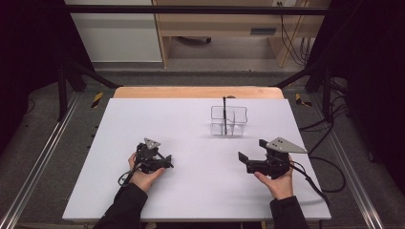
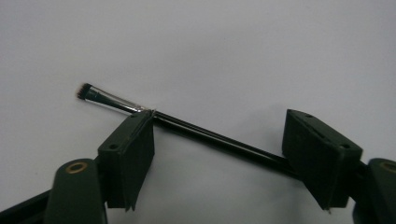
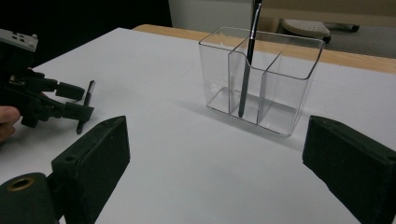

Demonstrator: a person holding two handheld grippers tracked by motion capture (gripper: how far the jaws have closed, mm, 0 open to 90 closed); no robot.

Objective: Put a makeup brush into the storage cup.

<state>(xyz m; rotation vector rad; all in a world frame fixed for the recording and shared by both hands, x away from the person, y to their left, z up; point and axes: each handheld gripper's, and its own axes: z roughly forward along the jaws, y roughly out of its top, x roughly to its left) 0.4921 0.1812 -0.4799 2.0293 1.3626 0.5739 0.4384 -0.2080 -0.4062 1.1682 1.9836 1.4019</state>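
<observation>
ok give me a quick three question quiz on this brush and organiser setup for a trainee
1. True or false: the left gripper has its jaws standing either side of a brush that lies on the table.
2. Multiple choice: what stands in the clear organiser? A) one dark brush B) three brushes C) nothing
3. Fill in: the right gripper has its jaws ____, with nothing between them.

Key: 1 true. 2 A. 3 open.
</observation>
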